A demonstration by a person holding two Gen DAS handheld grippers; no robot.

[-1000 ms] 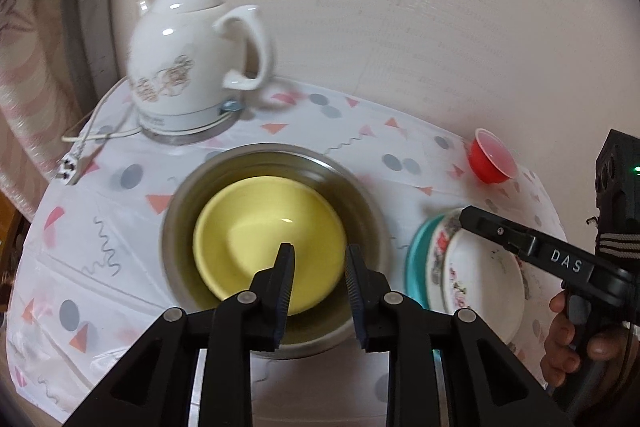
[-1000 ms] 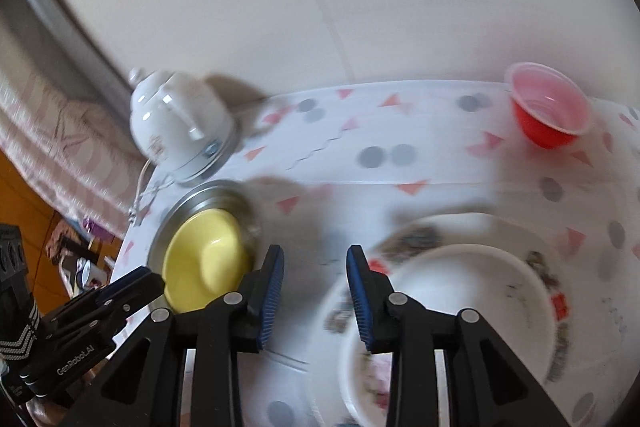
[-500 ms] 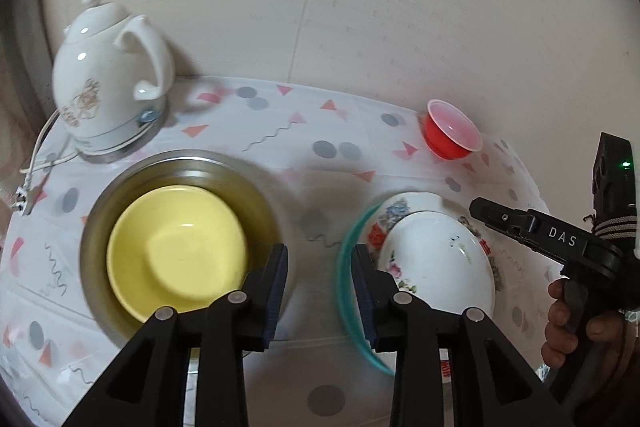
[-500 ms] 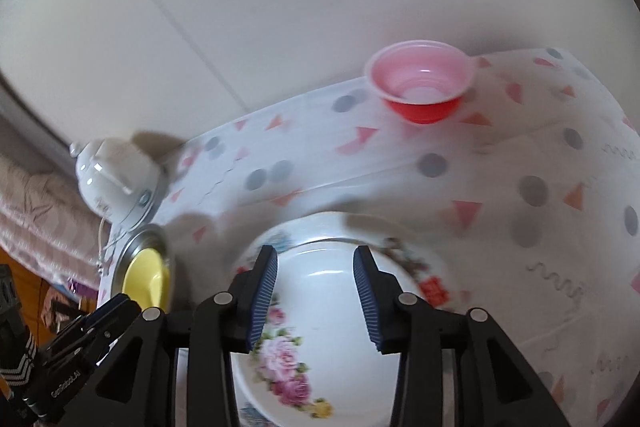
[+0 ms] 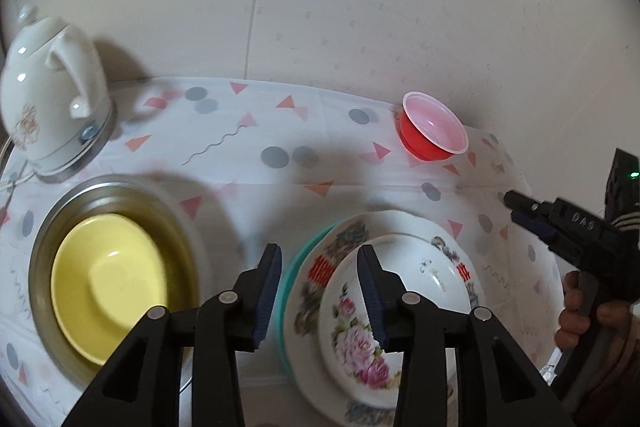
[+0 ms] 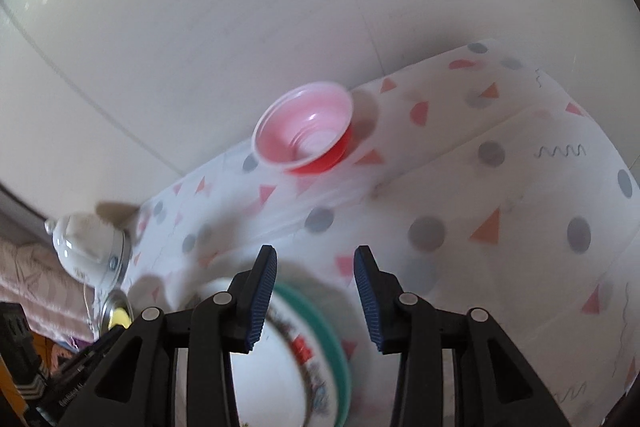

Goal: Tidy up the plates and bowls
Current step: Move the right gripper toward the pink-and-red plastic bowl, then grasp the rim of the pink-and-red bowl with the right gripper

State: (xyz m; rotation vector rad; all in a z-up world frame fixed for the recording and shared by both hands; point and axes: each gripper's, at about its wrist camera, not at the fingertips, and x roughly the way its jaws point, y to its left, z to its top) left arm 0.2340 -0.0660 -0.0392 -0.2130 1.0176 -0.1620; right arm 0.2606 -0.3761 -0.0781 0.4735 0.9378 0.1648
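My left gripper [image 5: 320,291] hangs over the left edge of a stack: a teal plate [image 5: 294,267], a floral plate [image 5: 348,239] with red characters, and a white rose-painted bowl [image 5: 420,279] on top. Its jaws are opening and press on nothing. To the left, a yellow bowl [image 5: 108,283] sits inside a steel bowl [image 5: 52,227]. My right gripper [image 6: 316,291] is open and empty above the far edge of the same teal plate [image 6: 320,311], facing a red bowl [image 6: 308,131]. The left wrist view shows the right gripper [image 5: 516,207] right of the stack.
A white ceramic kettle [image 5: 48,107] stands on its base at the back left, near the wall. The red bowl [image 5: 434,129] sits at the back right. A patterned white tablecloth [image 5: 240,155] covers the round table. A hand [image 5: 580,311] grips the right tool's handle.
My left gripper has swung right, from over the yellow bowl to the plate stack, and its jaws have widened. My right gripper has moved off the stack's middle toward the red bowl and rolled.
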